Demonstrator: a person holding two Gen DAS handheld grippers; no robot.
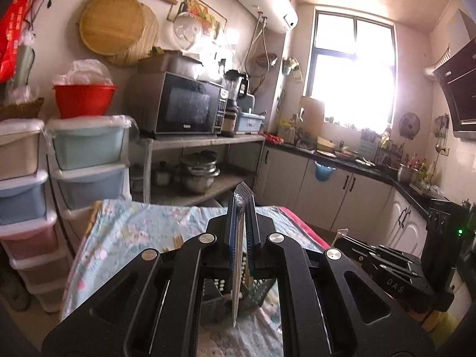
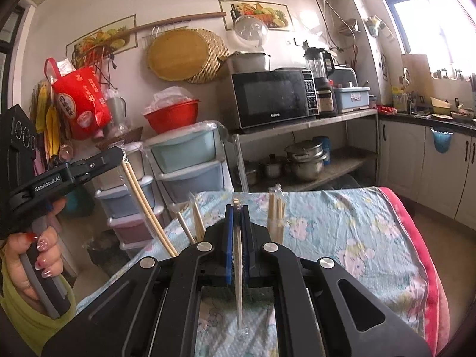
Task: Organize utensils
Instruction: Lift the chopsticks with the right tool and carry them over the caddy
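- left gripper [image 1: 242, 208]: jaws pressed together on a wrapped pair of chopsticks [image 1: 238, 255], held upright above the tabletop [image 1: 134, 223] with its flowered cloth; the right wrist view shows the same gripper from the side at far left [image 2: 117, 153], the pair slanting down from its tip [image 2: 145, 205], and the hand [image 2: 32, 255] gripping the handle
- below the left jaws a grey perforated basket [image 1: 255, 294] sits on the cloth, probably where the utensils are to go
- more chopsticks [image 2: 193, 217] stand up from behind the right gripper's body, and a wrapped bundle [image 2: 276, 214] stands just right of its jaws — what holds them upright is hidden
- right gripper [image 2: 237, 211]: jaws pinching one thin clear-wrapped stick [image 2: 238, 267] that hangs down between the arms, free end just over the cloth
- handling: these look light, stiff and thin; the film wrapper is likely slippery, so a pinch near one end lets the pair swing — a hold closer to the middle would steady it
- what each view adds: the left wrist view shows the basket, and the right gripper only as a dark body at its right edge [image 1: 383, 264]; the right wrist view shows the loose chopsticks, the hand and the slant of the held pair, but no basket
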